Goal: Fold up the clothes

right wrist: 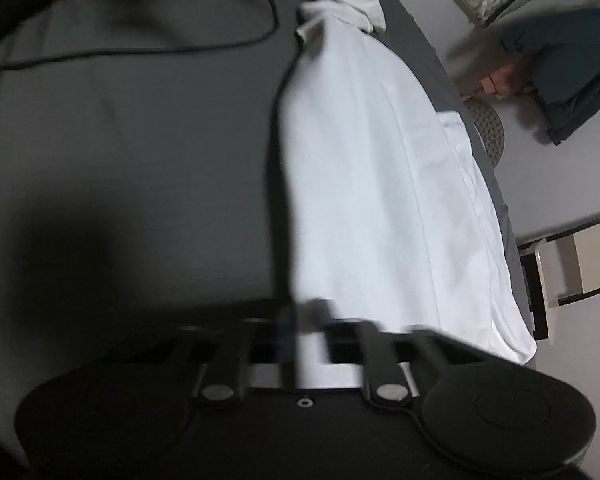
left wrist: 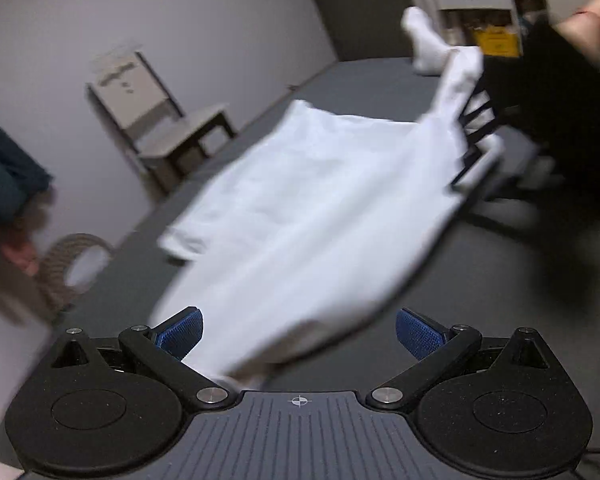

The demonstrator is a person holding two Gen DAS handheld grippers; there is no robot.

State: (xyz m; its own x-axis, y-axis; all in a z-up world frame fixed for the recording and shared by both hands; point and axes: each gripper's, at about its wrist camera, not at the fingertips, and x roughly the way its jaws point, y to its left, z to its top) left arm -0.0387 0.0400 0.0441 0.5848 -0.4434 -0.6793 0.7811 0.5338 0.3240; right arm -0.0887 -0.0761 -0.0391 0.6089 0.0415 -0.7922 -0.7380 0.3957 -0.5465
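Left wrist view: my left gripper (left wrist: 299, 332) gapes wide, empty, over the white garment (left wrist: 312, 216) stretched across the dark table (left wrist: 500, 312). My right gripper (right wrist: 308, 320) pinches its far end; I fear the blurred cloth could slip free.

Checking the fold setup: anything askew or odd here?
Yes. The white garment lies skewed at the table edge, one corner lifted by the right gripper. The left gripper is open, holding nothing.
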